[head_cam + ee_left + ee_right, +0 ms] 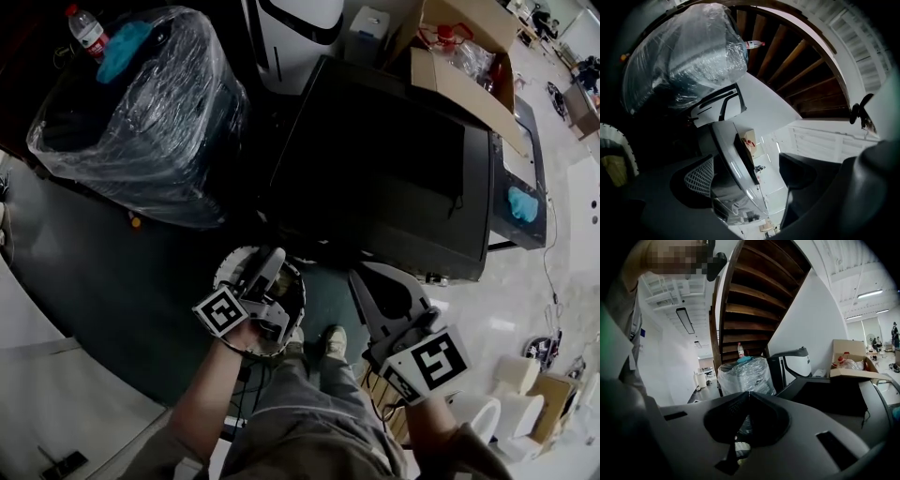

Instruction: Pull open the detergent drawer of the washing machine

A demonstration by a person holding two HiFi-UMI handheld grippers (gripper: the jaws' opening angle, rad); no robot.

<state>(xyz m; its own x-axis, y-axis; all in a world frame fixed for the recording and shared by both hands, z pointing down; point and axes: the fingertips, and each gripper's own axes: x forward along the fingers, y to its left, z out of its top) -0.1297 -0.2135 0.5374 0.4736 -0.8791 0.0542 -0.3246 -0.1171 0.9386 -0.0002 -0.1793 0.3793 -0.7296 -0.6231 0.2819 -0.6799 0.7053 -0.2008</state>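
The washing machine [375, 178] is a dark box seen from above in the head view, straight ahead of both grippers. Its front face and detergent drawer are hidden from this angle. My left gripper [269, 262] hovers just short of the machine's near left corner, jaws apart with nothing between them. In the left gripper view the left gripper [750, 180] frames the machine's edge [736, 159]. My right gripper [361, 278] sits below the machine's near edge, its fingers closed together, empty. In the right gripper view the right gripper [749, 393] points past the machine's dark top [825, 399].
A plastic-wrapped appliance [141, 122] stands to the left, with a bottle [87, 30] and a blue cloth [122, 47] on it. A cardboard box [459, 56] and white appliance [300, 28] stand behind. A round basket [286, 323] lies under my left gripper. Wooden stairs [750, 296] rise overhead.
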